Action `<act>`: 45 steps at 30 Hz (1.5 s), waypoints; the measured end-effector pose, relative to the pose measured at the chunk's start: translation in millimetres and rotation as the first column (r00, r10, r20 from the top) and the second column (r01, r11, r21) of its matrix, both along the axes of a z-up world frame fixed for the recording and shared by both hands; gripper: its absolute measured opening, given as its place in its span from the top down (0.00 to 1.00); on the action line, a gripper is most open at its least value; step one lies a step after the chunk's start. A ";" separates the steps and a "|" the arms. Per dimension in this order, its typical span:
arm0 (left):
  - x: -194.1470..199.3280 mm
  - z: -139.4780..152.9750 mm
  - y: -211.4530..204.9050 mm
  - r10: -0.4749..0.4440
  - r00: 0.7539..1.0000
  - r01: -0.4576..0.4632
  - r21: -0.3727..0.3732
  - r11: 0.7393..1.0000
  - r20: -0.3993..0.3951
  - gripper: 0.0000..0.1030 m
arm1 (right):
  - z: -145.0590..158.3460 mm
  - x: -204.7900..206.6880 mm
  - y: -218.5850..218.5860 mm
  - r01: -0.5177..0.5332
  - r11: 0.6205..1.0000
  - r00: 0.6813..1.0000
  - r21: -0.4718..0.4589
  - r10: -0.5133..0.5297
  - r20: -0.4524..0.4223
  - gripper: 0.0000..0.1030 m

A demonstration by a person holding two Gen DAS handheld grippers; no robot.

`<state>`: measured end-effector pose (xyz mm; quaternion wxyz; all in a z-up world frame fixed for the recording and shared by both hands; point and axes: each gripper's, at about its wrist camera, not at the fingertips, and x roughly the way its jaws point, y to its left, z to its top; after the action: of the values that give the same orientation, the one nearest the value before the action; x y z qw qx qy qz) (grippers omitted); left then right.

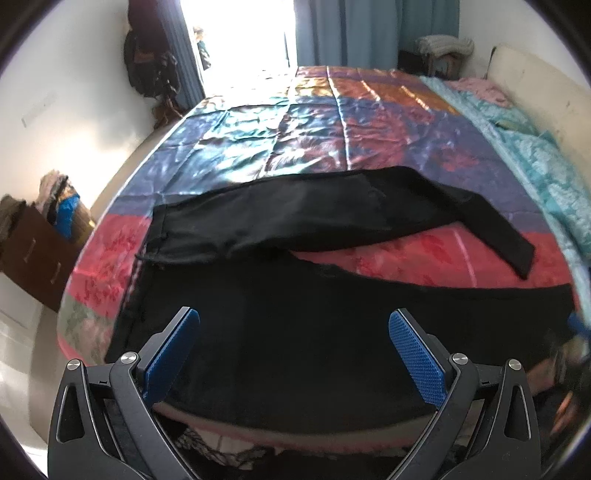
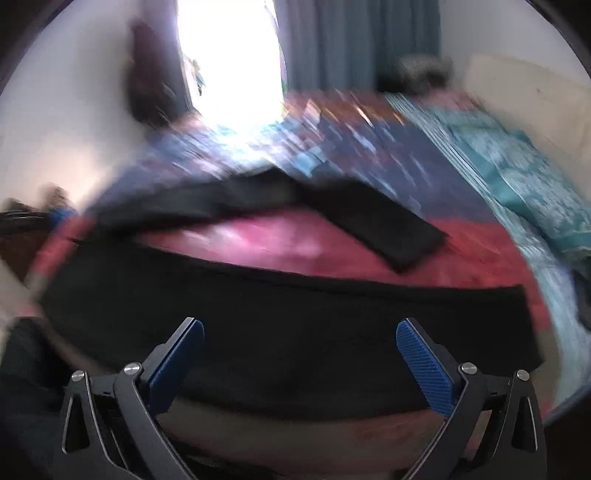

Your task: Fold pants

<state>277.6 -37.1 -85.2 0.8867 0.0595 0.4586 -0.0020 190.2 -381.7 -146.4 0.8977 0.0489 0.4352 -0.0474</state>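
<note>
We find the black pants (image 1: 295,221) spread flat on the bed (image 1: 332,122), legs splayed rightward for folding; left gripper (image 1: 294,321) and right gripper (image 2: 300,330) both spread, empty.

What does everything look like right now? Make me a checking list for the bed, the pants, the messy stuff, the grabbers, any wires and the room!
Surface: bed with shiny patchwork cover, red, blue and purple.
Job's things: black pants spread flat, legs apart, not folded yet; far leg bends toward the right.
Clutter: teal blanket along the bed's right side.
Grippers: left gripper open, holding nothing, above the near leg; right gripper open, empty; its view is blurred.
Cables: nothing seen.
Surroundings: bright window, blue curtain, brown dresser piled with clothes at left.
</note>
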 end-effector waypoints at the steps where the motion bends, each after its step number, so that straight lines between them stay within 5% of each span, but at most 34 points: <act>1: 5.0 -1.4 -1.9 -0.001 1.000 0.001 0.020 1.000 0.005 0.00 | -2.8 15.8 -16.9 0.038 0.999 0.999 -0.022 -0.038 -0.008 0.00; 4: 15.7 -7.8 -1.9 0.016 1.000 -0.017 0.068 0.998 0.016 0.00 | -22.6 64.0 -59.9 0.081 0.991 0.994 -0.109 -0.088 -0.058 0.00; 6: 22.6 -16.6 2.3 0.040 0.999 -0.039 0.068 0.997 -0.012 0.00 | -49.0 98.9 -77.9 0.018 0.991 0.991 -0.129 -0.035 -0.130 0.03; 9: 28.0 -34.4 7.4 0.070 0.995 -0.065 0.065 0.996 -0.068 0.01 | -79.8 125.7 -85.2 -0.067 0.987 0.979 -0.148 0.036 -0.202 0.17; 12: 29.6 -47.9 7.4 0.080 0.992 -0.071 0.089 0.994 -0.095 0.01 | -111.1 141.1 -97.2 -0.137 0.976 0.962 -0.171 0.090 -0.258 0.18; 15: 30.9 -59.8 6.4 0.085 0.990 -0.071 0.117 0.991 -0.115 0.01 | -112.8 134.2 -108.0 -0.156 0.977 0.967 -0.144 0.121 -0.224 0.20; 18: 37.3 -72.6 5.6 0.094 0.985 -0.077 0.122 0.989 -0.142 0.01 | -107.9 139.9 -120.6 -0.153 0.975 0.967 -0.160 0.114 -0.226 0.50; 20: 41.1 -78.5 3.8 0.096 0.983 -0.077 0.122 0.990 -0.154 0.01 | -100.0 149.1 -131.0 -0.152 0.970 0.967 -0.189 0.107 -0.231 0.88; 25: 54.3 -81.9 -5.8 0.084 0.985 -0.066 0.126 0.990 -0.148 0.01 | -50.4 186.7 -161.8 -0.121 0.977 0.982 -0.176 0.092 -0.167 0.90; 31: 82.2 -72.9 -21.6 0.078 0.990 -0.066 0.101 0.993 -0.121 0.01 | 4.3 287.4 -213.6 -0.023 0.973 0.997 -0.231 0.005 -0.076 0.89; 34: 88.2 -64.6 -24.0 0.085 0.990 -0.078 0.071 0.994 -0.108 0.01 | 2.0 335.0 -249.7 0.152 0.945 0.979 -0.289 -0.183 -0.084 0.53; 35: 89.4 -62.1 -22.6 0.091 0.990 -0.086 0.060 0.995 -0.103 0.01 | 1.4 337.8 -258.4 0.213 0.927 0.967 -0.309 -0.245 -0.069 0.51; 39: 88.5 -71.9 -11.6 0.112 0.988 -0.105 0.078 0.991 -0.102 0.01 | -5.7 321.8 -286.1 0.362 0.923 0.928 -0.129 -0.370 -0.041 0.49; 45: 101.3 -98.9 26.3 0.196 0.973 -0.178 0.141 0.974 -0.124 0.01 | -51.2 271.6 -272.7 0.328 0.940 0.936 0.090 -0.310 -0.168 0.46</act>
<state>378.9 -10.8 -184.1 0.8436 0.0729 0.5211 0.1071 461.8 -654.4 -197.6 0.8380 0.1675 0.4904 -0.1707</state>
